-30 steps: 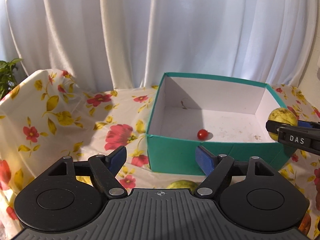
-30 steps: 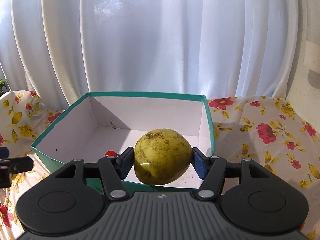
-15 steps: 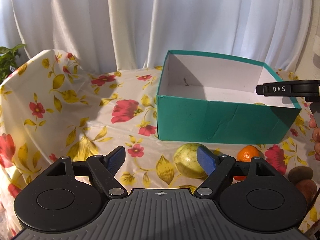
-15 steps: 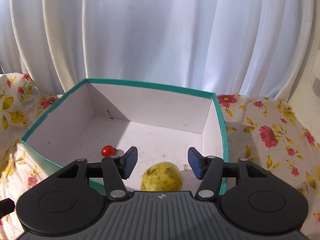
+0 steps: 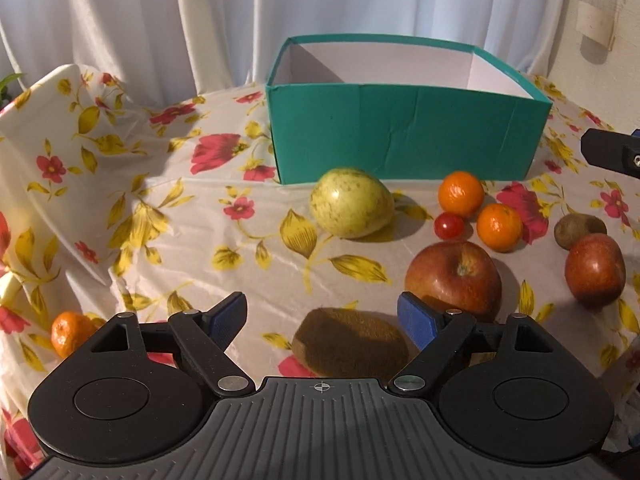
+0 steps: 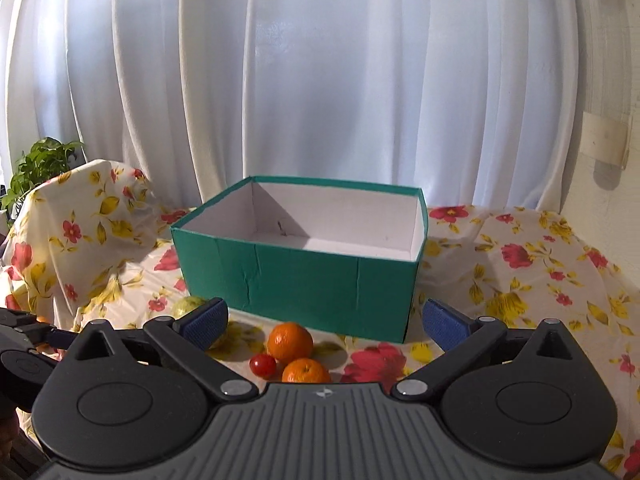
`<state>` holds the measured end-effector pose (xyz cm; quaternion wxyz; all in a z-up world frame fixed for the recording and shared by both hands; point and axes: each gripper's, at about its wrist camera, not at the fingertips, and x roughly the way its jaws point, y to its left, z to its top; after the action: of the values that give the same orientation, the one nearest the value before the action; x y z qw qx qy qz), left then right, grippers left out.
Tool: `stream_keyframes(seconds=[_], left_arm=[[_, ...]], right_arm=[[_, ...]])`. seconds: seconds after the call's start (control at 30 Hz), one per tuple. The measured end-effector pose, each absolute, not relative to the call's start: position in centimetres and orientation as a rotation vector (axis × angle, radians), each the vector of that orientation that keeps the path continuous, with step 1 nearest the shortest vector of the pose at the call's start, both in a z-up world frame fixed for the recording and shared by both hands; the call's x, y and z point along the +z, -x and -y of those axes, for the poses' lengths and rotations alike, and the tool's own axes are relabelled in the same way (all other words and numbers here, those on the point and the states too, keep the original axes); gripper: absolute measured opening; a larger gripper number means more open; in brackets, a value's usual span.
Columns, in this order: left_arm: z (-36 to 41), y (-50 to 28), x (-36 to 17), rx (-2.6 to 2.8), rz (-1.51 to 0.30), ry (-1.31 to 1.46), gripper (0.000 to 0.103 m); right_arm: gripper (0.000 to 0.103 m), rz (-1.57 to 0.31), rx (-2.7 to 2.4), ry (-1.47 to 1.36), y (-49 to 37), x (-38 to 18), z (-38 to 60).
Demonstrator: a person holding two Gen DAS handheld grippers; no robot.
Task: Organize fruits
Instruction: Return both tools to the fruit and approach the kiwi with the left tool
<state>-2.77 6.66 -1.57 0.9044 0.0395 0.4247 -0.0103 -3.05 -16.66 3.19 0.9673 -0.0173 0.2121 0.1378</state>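
A teal box (image 5: 404,132) with a white inside stands at the back of the flowered table; it also shows in the right wrist view (image 6: 296,276). In front of it lie a yellow-green pear (image 5: 352,202), two oranges (image 5: 461,194) (image 5: 499,227), a cherry tomato (image 5: 449,226), two red apples (image 5: 454,276) (image 5: 595,269) and two kiwis (image 5: 350,342) (image 5: 580,230). My left gripper (image 5: 322,318) is open and empty, low over the near kiwi. My right gripper (image 6: 324,322) is open and empty, in front of the box above the oranges (image 6: 290,342) and tomato (image 6: 263,365).
Another orange (image 5: 71,333) lies at the table's left front. The flowered cloth (image 5: 100,168) rises over a chair back at the left. White curtains hang behind. A plant (image 6: 38,166) stands far left. The right gripper's finger (image 5: 610,152) shows at the right edge.
My right gripper let the pear go inside the box, opened and pulled back in front of the box. My left gripper drew back and down toward the fruits on the table.
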Motion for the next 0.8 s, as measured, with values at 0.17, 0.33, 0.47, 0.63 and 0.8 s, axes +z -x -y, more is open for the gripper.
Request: stream_keyframes(seconds=[0.17, 0.33, 0.47, 0.63, 0.8], left_arm=[[-6.3, 3.0, -2.7, -0.037, -0.895, -0.119, 0.087], [-6.4, 2.9, -3.1, -0.059, -0.898, -0.121, 0.087], [-6.5, 3.0, -3.2, -0.09, -0.907, -0.118, 0.084], [-6.6, 3.4, -3.4, -0.118, -0.899, -0.12, 0.083], [-6.0, 3.2, -4.2, -0.143, -0.91, -0.14, 0.082]], right_arm=[[0.103, -0.457, 0.274, -0.036, 4.3, 1.6, 17.1], [0.103, -0.513, 0.22, -0.04, 4.6, 0.1, 17.6], [0.103, -0.54, 0.183, -0.045, 5.0, -0.4, 17.8], [0.103, -0.556, 0.151, -0.04, 5.3, -0.6, 17.9], [0.103, -0.568, 0.146, 0.0, 5.6, -0.8, 17.4]])
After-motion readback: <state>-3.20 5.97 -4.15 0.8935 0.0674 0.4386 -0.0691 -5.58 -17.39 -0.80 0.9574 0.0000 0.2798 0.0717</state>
